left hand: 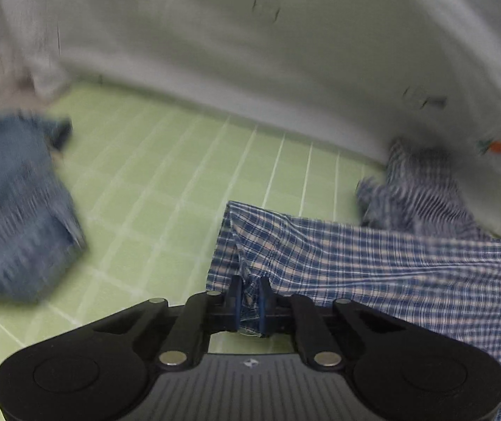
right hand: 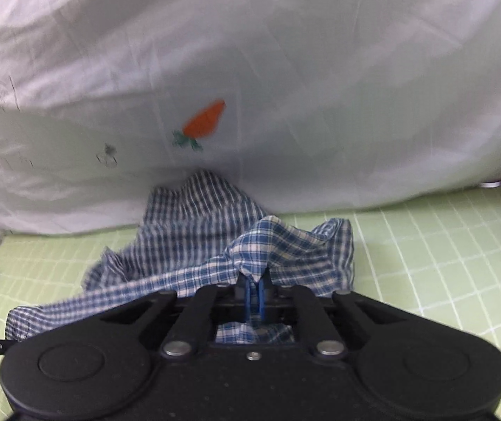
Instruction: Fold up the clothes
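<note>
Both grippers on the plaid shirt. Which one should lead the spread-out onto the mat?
Left, probably. The left gripper pinches a flat edge of the plaid shirt, with open green mat beside it. The right gripper holds a bunched peak near the white sheet.

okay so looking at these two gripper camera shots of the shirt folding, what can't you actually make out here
- Plaid shirt: its full outline, cut off by the left wrist view's right edge and by the left gripper.
- Denim garment: its type, motion-blurred in the left wrist view.
- Shirt fabric under the right gripper: hidden by the gripper body.
- Marks on the white sheet: too faint.
</note>
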Demonstrator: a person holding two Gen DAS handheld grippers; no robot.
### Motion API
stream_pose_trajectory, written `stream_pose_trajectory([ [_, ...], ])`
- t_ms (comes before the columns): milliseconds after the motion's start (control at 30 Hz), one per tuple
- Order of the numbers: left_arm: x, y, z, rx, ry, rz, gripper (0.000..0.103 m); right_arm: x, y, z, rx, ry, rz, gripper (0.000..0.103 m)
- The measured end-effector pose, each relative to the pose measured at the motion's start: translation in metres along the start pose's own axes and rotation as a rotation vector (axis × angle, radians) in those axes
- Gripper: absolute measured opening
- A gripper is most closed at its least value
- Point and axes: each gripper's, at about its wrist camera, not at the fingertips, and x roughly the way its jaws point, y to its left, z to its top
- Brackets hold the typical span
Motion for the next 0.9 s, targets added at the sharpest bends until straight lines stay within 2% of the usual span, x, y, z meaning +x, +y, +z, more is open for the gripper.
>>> stream_pose_trajectory([
  [100,-0.034,0.001,0.014,0.020,-0.103,0.003,0.010,-0.012,0.004,0.014,0.026,-0.053,0.038,0.003],
  [200,-0.055,0.011,0.026,-0.018,-0.175,0.002,0.010,-0.017,0.011,0.029,0.031,-0.101,0.079,0.003],
  [267,-0.052,0.018,0.028,-0.041,-0.184,0.014,0.010,-0.005,0.017,0.032,0.021,-0.089,0.101,0.004],
  [333,-0.037,0.024,0.027,-0.059,-0.150,0.059,0.010,0.013,0.022,0.033,0.011,-0.045,0.109,0.009],
  [367,-0.031,0.027,0.026,-0.076,-0.133,0.072,0.010,0.020,0.019,0.031,0.036,-0.025,0.098,0.030],
  [400,-0.024,0.032,0.025,-0.098,-0.117,0.077,0.010,0.026,0.015,0.029,0.070,-0.011,0.086,0.044],
  [433,-0.020,0.036,0.023,-0.114,-0.104,0.077,0.011,0.031,0.010,0.026,0.104,0.002,0.073,0.049],
  [500,-0.014,0.041,0.020,-0.135,-0.086,0.085,0.011,0.028,-0.004,0.022,0.170,-0.015,0.032,0.076],
  [567,-0.010,0.047,0.014,-0.146,-0.072,0.086,0.011,0.031,-0.021,0.017,0.208,0.004,-0.013,0.082],
  [633,-0.006,0.050,0.010,-0.155,-0.056,0.085,0.011,0.035,-0.038,0.012,0.243,0.028,-0.058,0.082],
  [733,-0.002,0.056,0.008,-0.149,-0.046,0.091,0.011,0.053,-0.065,0.002,0.312,0.132,-0.099,0.082],
  [833,0.003,0.057,0.009,-0.149,-0.043,0.094,0.011,0.070,-0.079,-0.006,0.350,0.190,-0.090,0.078],
  [867,0.003,0.057,0.009,-0.151,-0.043,0.095,0.011,0.075,-0.081,-0.006,0.358,0.198,-0.069,0.067],
  [900,0.004,0.057,0.009,-0.152,-0.044,0.096,0.011,0.081,-0.082,-0.005,0.358,0.205,-0.033,0.024],
])
